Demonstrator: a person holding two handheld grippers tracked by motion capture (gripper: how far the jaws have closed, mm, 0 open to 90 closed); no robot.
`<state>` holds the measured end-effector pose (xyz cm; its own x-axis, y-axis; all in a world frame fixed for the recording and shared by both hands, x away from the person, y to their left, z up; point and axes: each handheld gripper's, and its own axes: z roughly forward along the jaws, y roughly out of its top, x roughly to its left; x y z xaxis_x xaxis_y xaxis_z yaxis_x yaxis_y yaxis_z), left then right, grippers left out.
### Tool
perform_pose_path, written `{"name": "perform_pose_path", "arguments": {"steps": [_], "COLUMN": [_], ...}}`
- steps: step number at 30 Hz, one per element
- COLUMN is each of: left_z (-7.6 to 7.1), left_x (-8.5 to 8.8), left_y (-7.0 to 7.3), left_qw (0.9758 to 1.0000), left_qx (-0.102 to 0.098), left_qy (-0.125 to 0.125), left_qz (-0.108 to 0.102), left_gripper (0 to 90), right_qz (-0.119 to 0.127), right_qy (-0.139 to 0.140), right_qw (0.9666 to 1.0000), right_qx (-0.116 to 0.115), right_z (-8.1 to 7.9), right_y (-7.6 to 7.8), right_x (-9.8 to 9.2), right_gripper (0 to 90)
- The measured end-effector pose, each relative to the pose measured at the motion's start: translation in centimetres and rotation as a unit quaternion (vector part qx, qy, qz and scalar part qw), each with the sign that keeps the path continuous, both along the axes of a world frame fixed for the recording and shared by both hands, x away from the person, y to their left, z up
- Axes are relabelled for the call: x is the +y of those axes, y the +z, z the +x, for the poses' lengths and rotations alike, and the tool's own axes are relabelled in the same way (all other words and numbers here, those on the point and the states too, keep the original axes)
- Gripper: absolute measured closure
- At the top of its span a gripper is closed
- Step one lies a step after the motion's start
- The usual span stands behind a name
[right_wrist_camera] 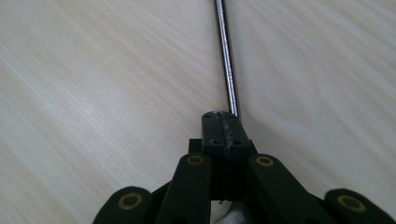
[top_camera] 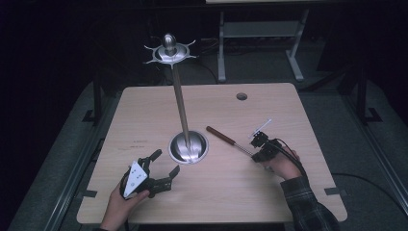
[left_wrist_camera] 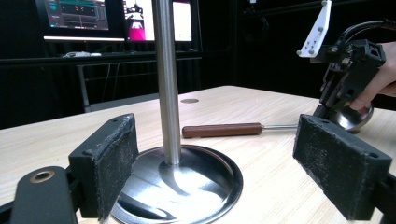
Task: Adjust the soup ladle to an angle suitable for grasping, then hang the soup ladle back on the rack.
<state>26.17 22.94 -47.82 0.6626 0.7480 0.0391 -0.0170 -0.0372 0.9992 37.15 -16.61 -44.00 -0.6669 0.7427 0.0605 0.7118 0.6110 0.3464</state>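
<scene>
High view: dim overall, room around the counter (top_camera: pixel 269 110) nearly black; the wood top is the only evenly lit area, light from above. Soft shadows lie under both hands. Bright glare on the metal stand's base (top_camera: pixel 188 147) and top knob.

Left gripper view: sharp mid-range, monitors (left_wrist_camera: pixel 116 18) in the back glow and wash out; near fingers (left_wrist_camera: pixel 105 163) slightly soft; streaked reflections in the base.

Right gripper view: counter grain blurred, thin metal rod (right_wrist_camera: pixel 226 56) shows a bright highlight line; fingers (right_wrist_camera: pixel 222 135) dark, low detail.
</scene>
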Motion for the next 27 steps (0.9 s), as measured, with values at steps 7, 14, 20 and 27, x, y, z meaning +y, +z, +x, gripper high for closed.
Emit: {"name": "perform_pose_path", "arguments": {"steps": [7,14,20,27], "left_z": [0.0,-0.1,-0.1,0.0], "left_x": [0.0,-0.1,-0.1,-0.1], "left_y": [0.0,0.0,0.0,0.0], "left_qw": [1.0000,1.0000,1.0000,1.0000], "left_qx": [-0.001,0.000,0.001,0.001], "left_qy": [0.000,0.000,0.001,0.000], "left_qz": [-0.001,-0.002,-0.004,-0.002], "left_gripper": [13.3,13.4,13.3,13.3], "right_qz": [0.003,0.045,0.066,0.069], "right_qy": [-0.008,-0.008,0.004,0.022], "right_qw": [1.0000,0.9989,0.9976,0.9968], "right_qx": [-0.002,-0.006,-0.018,-0.034], "right_z": [0.4,0.2,0.2,1.1], "right_y": [0.1,0.8,1.7,2.9], "right_x": [-0.4,-0.6,-0.4,0.3], "right_gripper": [89.8,88.2,82.1,70.7]}}
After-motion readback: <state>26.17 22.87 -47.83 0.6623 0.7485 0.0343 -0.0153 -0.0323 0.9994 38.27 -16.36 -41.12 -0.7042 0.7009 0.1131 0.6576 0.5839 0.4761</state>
